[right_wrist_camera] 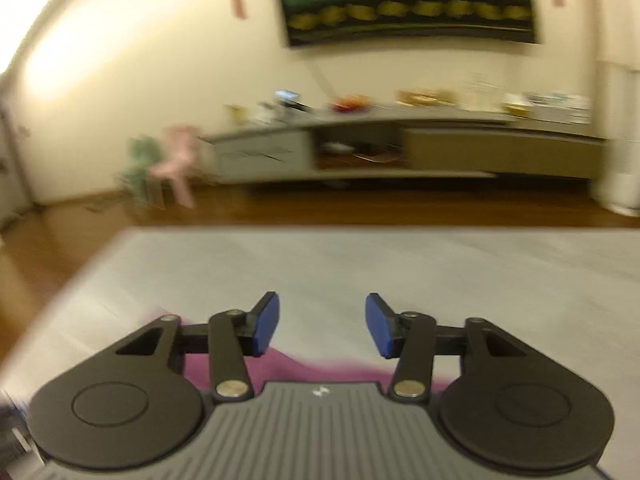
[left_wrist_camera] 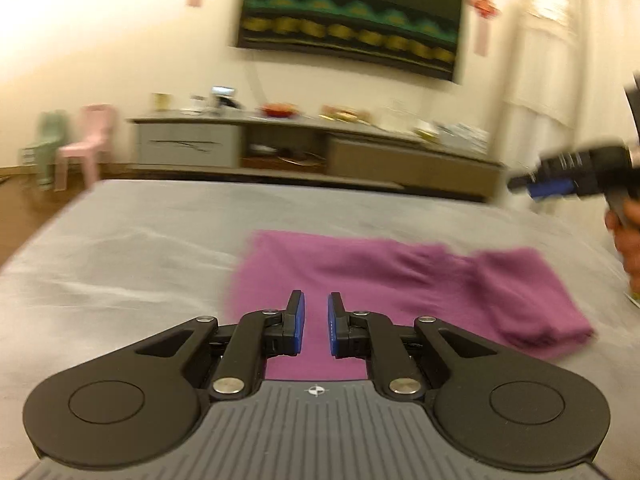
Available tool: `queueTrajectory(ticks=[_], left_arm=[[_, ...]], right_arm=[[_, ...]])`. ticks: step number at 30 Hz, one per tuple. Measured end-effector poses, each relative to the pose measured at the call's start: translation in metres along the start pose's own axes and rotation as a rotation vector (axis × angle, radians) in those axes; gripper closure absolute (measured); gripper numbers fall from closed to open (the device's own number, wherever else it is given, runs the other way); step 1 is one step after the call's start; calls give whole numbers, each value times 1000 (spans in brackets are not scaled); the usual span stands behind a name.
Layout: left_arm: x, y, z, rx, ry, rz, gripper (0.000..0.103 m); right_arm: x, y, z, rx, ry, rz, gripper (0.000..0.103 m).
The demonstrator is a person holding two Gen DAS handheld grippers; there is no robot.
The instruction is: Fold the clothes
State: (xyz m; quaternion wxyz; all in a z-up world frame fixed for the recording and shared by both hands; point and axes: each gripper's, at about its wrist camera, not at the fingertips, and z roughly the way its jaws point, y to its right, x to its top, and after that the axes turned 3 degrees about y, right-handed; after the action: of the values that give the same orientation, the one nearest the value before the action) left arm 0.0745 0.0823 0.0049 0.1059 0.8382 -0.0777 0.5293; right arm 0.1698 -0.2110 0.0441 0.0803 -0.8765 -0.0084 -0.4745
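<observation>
A purple garment [left_wrist_camera: 400, 280] lies folded on the grey bed sheet [left_wrist_camera: 140, 240], with one thicker folded end at the right. My left gripper [left_wrist_camera: 316, 308] hovers over its near left part. Its blue pads stand a narrow gap apart and nothing is pinched between them. My right gripper [right_wrist_camera: 322, 312] is open wide and empty above the sheet, and only a strip of the garment [right_wrist_camera: 304, 368] shows under its body. In the left wrist view the right gripper [left_wrist_camera: 528, 188] appears blurred in the air at the right edge, held by a hand [left_wrist_camera: 628, 236].
Past the bed's far edge are a wooden floor [right_wrist_camera: 360, 208] and a long low cabinet [left_wrist_camera: 320, 148] with clutter on top. Two small plastic chairs [left_wrist_camera: 80, 140] stand at the left. A dark patterned hanging [left_wrist_camera: 352, 20] is on the wall.
</observation>
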Motion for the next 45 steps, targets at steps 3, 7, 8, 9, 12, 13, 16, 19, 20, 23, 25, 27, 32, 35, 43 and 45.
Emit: queueTrajectory(ticks=[3, 7, 8, 9, 12, 13, 16, 19, 20, 23, 25, 27, 32, 35, 43, 45], left_arm=[[-1, 45, 14, -113, -14, 89, 90], [-1, 105, 40, -170, 6, 260, 87], [-4, 117, 50, -169, -6, 301, 87], [-11, 126, 64, -134, -48, 341, 87], [-27, 127, 93, -62, -142, 325, 84], [-28, 126, 99, -47, -168, 305, 84], [-4, 131, 93, -91, -213, 220, 82], [35, 146, 83, -175, -192, 145, 39], [48, 153, 82, -203, -183, 131, 23], [78, 186, 97, -289, -202, 134, 20], [90, 206, 107, -350, -230, 168, 20], [95, 225, 119, -395, -278, 233, 17], [73, 246, 155, -240, -379, 422, 72], [73, 226, 159, -211, -382, 387, 88], [124, 54, 87, -120, -193, 82, 90], [102, -5, 97, 9, -231, -10, 90]], right_arm=[[-44, 58, -21, -89, -46, 50, 39], [-89, 103, -28, -111, -64, 156, 37], [-96, 110, -28, -102, -68, 187, 37], [-101, 117, -28, -79, -76, 222, 37], [-109, 121, -31, -2, -110, 271, 38], [-112, 119, -32, 0, -116, 261, 38], [-119, 115, -30, -23, -134, 266, 38], [-119, 105, -25, -9, -131, 229, 79], [-118, 99, -28, -11, -110, 200, 87], [-110, 73, -51, -31, 13, 51, 93], [-108, 50, -66, -36, 98, -68, 93], [-111, 29, -76, -33, 164, -174, 94], [-111, -4, -79, 34, 204, -276, 94], [-112, -4, -75, 53, 188, -229, 88], [-103, 3, -107, 281, 203, -129, 50], [-106, -7, -92, 304, 161, -145, 50]])
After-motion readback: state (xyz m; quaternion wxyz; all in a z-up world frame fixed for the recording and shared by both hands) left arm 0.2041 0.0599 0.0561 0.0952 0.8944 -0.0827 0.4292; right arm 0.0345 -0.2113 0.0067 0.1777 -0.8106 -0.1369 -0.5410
